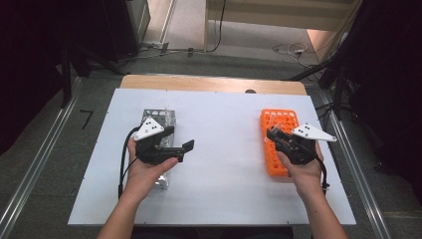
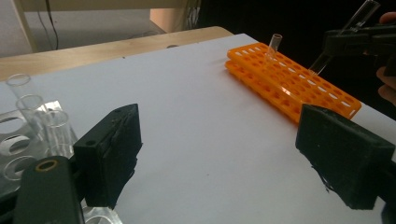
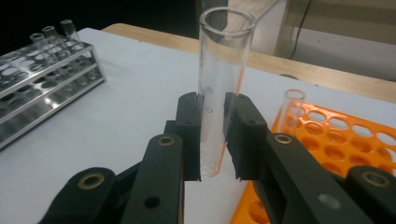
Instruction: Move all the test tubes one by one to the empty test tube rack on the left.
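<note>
Two claws: right claw (image 3: 212, 135) clamped on faintly printed glass tube (image 3: 221, 70), marks unreadable; left claw (image 2: 219, 154) wide, empty.

Clear, glossy glass is noted for the test tube (image 3: 219, 88). The orange rack (image 1: 277, 142) is smooth plastic with a slight sheen. The metal rack (image 3: 44, 93) at 9 o'clock is polished and reflective. The table (image 1: 219, 164) is covered matt white, with a bare wood edge.
</note>
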Available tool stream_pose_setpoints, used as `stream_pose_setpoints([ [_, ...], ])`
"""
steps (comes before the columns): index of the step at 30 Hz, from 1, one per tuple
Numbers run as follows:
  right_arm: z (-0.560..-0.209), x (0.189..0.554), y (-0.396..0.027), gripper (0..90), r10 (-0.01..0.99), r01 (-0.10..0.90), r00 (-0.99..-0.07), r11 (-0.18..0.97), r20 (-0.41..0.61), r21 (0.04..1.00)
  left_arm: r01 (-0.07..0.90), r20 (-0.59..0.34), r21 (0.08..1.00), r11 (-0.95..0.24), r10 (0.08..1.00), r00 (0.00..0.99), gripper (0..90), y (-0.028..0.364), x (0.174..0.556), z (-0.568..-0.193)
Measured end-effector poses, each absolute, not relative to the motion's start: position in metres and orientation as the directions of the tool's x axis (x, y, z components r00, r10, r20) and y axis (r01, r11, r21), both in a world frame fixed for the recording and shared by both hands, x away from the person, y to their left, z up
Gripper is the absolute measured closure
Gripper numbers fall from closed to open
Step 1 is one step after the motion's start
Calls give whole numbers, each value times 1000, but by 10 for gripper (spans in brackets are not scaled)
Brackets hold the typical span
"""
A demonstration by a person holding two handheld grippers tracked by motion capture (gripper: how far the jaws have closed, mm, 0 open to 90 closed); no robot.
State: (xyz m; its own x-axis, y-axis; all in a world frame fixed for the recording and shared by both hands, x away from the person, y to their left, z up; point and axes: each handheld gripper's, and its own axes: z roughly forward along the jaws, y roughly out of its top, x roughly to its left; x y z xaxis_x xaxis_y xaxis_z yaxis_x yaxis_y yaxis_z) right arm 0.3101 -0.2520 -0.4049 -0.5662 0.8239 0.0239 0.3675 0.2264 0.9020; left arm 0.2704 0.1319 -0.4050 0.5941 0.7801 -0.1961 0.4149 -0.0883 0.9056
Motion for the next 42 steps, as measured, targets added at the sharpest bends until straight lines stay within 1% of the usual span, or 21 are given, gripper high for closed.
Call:
stream_pose_setpoints([
  [14, -409, 293, -217, 739, 759, 338, -651, 288, 2, 896, 410, -191, 905, -110, 757, 625, 132, 117, 264, -402],
  [32, -412, 274, -181, 739, 685, 304, -728, 349, -20, 886, 395, -181, 907, -147, 712, 679, 140, 94, 255, -396],
  [37, -413, 271, -175, 739, 668, 296, -744, 357, -20, 886, 393, -184, 908, -148, 702, 689, 154, 90, 254, -395],
  [42, -412, 267, -170, 739, 650, 286, -760, 360, -18, 888, 386, -183, 909, -155, 685, 706, 187, 85, 251, -393],
])
